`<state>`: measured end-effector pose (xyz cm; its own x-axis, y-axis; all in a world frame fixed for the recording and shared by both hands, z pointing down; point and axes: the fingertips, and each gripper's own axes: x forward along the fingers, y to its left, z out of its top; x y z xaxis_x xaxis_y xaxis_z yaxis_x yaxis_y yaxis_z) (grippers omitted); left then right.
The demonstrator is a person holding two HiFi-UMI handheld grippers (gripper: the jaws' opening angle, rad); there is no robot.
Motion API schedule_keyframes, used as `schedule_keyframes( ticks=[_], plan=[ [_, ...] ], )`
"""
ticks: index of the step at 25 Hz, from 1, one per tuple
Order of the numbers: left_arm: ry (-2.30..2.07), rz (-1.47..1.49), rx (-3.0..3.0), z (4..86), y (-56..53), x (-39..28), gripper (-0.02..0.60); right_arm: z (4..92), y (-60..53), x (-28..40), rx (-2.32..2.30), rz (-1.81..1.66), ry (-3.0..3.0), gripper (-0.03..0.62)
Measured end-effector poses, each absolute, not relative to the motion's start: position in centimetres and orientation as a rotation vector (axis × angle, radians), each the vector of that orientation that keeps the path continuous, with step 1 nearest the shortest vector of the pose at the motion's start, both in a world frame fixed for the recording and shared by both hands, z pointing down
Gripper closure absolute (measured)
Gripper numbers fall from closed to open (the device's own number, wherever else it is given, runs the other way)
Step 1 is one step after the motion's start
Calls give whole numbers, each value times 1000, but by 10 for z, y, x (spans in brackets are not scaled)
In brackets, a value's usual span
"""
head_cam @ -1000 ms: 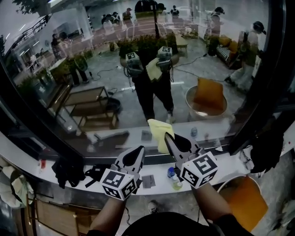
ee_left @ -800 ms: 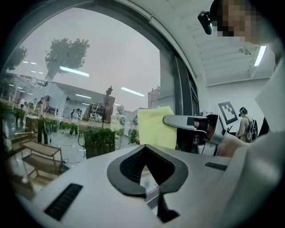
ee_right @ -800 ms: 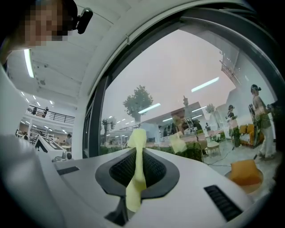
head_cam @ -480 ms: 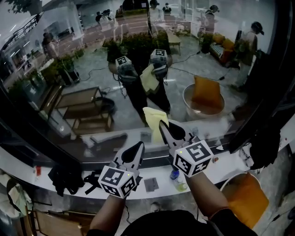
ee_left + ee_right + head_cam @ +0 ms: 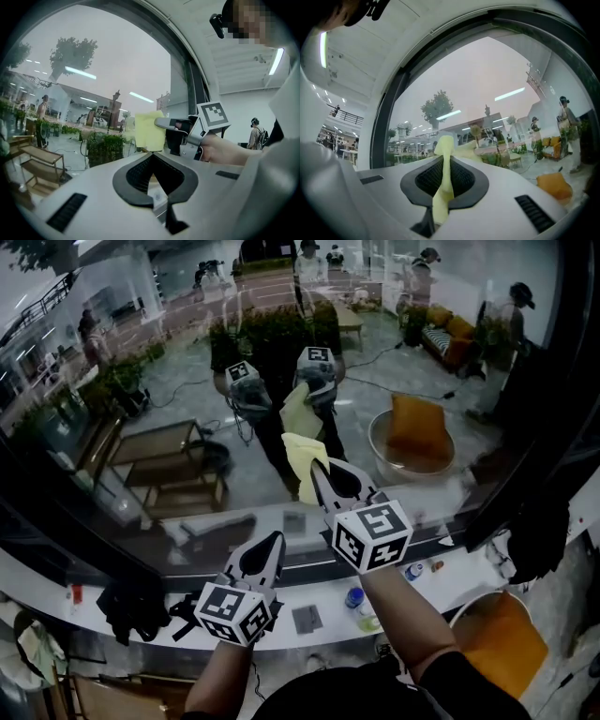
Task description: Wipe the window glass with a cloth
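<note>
A large window pane (image 5: pixel 187 381) fills the view ahead, with my own reflection in it. My right gripper (image 5: pixel 323 474) is shut on a yellow cloth (image 5: pixel 305 463) and holds it up against the glass. In the right gripper view the yellow cloth (image 5: pixel 444 180) runs pinched between the jaws and fans out past the tips. The left gripper view shows the cloth (image 5: pixel 149 132) and the right gripper (image 5: pixel 164 123) from the side. My left gripper (image 5: pixel 267 547) hangs lower and to the left, shut with nothing held, off the glass.
A white sill (image 5: pixel 309 610) runs below the window with a black glove (image 5: pixel 136 601), small bottles (image 5: pixel 354 598) and cards on it. A dark window frame (image 5: pixel 525 427) stands at right. An orange bin (image 5: pixel 497 643) sits at lower right.
My right gripper has lifted the cloth higher and slightly left on the glass. The left gripper has dropped a little and stayed shut.
</note>
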<state>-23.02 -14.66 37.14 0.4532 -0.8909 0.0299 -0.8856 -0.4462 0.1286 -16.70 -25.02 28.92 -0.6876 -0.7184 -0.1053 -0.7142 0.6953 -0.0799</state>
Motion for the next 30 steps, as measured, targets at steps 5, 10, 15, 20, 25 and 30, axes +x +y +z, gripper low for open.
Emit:
schedule_keyframes(
  ticks=[5, 10, 15, 20, 25, 30],
  plan=[
    [-1622, -70, 2548, 385, -152, -230, 577, 300, -274, -172, -1245, 23, 2785, 554],
    [-1661, -52, 2547, 379, -156, -228, 577, 304, -295, -171, -1299, 38, 2799, 554],
    [-1700, -83, 2564, 360, -170, -230, 577, 315, -311, -168, -1355, 15, 2785, 554],
    [-1704, -97, 2573, 351, -180, -233, 577, 321, -319, -167, -1389, 21, 2771, 554],
    [-1681, -99, 2575, 350, -189, -230, 577, 320, -322, -167, -1413, 71, 2783, 554],
    [-1638, -109, 2592, 348, -197, -220, 577, 318, -323, -156, -1453, 98, 2775, 555]
  ],
)
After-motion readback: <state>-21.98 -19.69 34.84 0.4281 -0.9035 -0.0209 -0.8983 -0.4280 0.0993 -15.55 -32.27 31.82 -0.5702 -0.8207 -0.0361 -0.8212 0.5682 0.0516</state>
